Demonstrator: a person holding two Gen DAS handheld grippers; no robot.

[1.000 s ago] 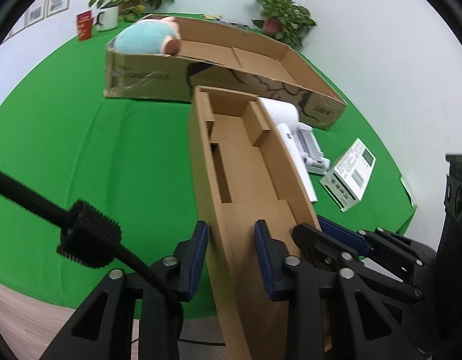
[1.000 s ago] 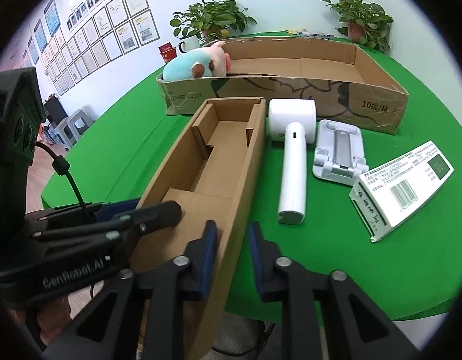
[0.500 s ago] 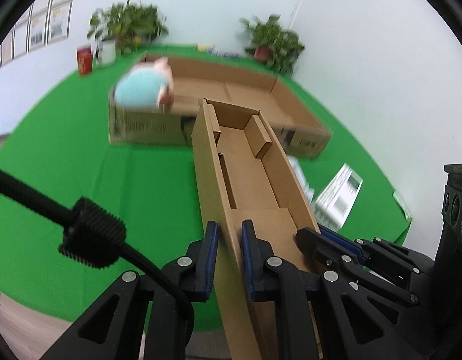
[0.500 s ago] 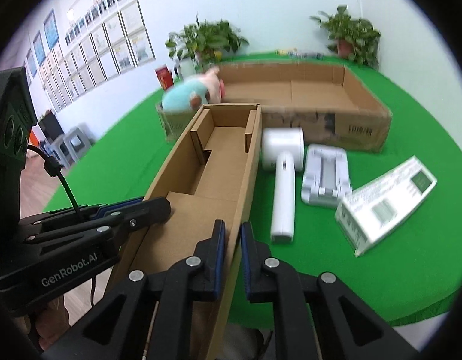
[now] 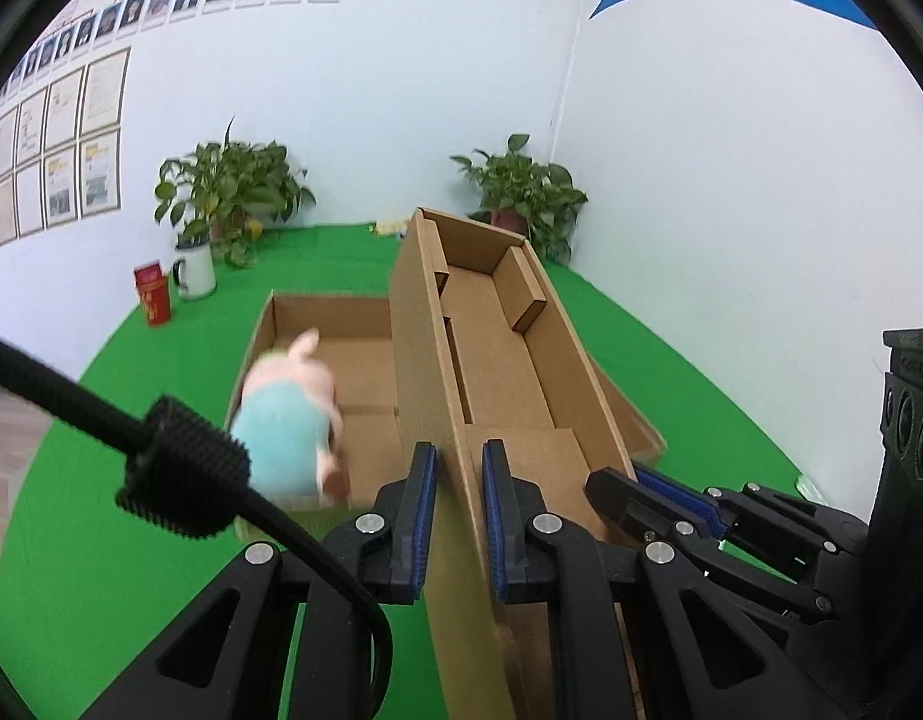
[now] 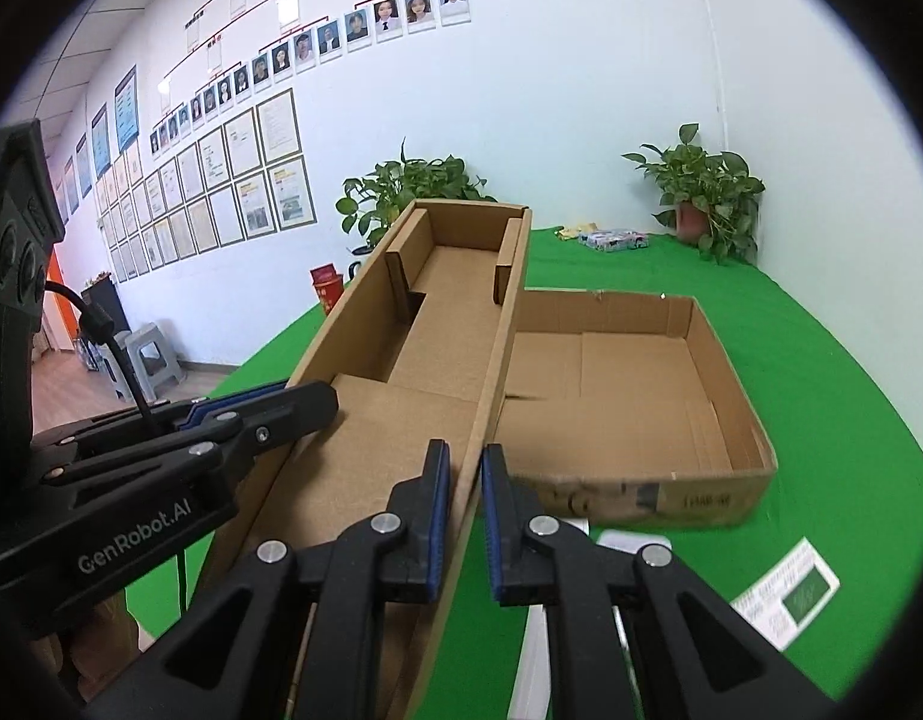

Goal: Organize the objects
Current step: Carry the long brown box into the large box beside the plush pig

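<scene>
A long narrow cardboard tray (image 5: 509, 360) (image 6: 437, 324) with inner dividers hangs lifted above the green table, its far end raised. My left gripper (image 5: 458, 462) is shut on the tray's left wall. My right gripper (image 6: 464, 468) is shut on its right wall, and shows in the left wrist view as black fingers (image 5: 641, 492) at that wall. Beneath and beyond lies a wide shallow cardboard box (image 6: 689, 396) (image 5: 317, 324). A teal and pink plush toy (image 5: 287, 414) sits in that box's near left corner.
A white printed carton (image 6: 785, 594) lies on the green cloth (image 6: 851, 420) at lower right, with white items partly hidden under my right gripper. Potted plants (image 5: 233, 192) (image 6: 701, 186), a white mug (image 5: 194, 270) and a red tin (image 5: 152, 297) stand at the table's far edge.
Both grippers closed onto the narrow tray's walls and lifted it up off the table. The views tilted upward, so the wall now fills the upper frames and the wide box lies below.
</scene>
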